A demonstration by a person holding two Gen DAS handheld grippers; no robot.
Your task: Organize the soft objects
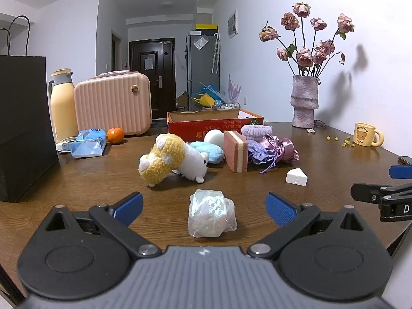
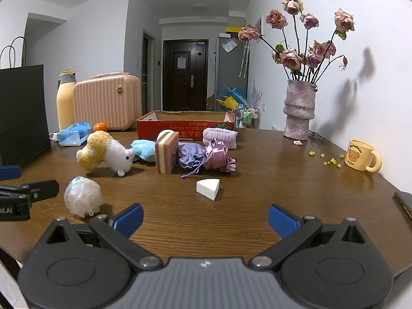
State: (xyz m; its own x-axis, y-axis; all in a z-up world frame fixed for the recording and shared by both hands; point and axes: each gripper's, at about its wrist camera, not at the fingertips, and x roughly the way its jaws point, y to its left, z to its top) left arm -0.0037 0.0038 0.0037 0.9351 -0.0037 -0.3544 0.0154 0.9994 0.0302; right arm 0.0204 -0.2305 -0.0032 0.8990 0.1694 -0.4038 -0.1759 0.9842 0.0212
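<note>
We hold the left gripper (image 1: 204, 206) wide open and empty, straddling the clear wrapped bundle (image 1: 211, 213) near the desk's (image 1: 103, 180) front edge, ready to grasp; the right gripper (image 2: 205, 219) is also spread and empty.

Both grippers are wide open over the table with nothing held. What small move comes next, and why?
Probably ease the left gripper forward and down around the crinkled translucent plastic bundle. It lies directly ahead between the open blue fingers, nearer than the other soft things, with bare wooden table around it. The red cardboard box stands open behind.
</note>
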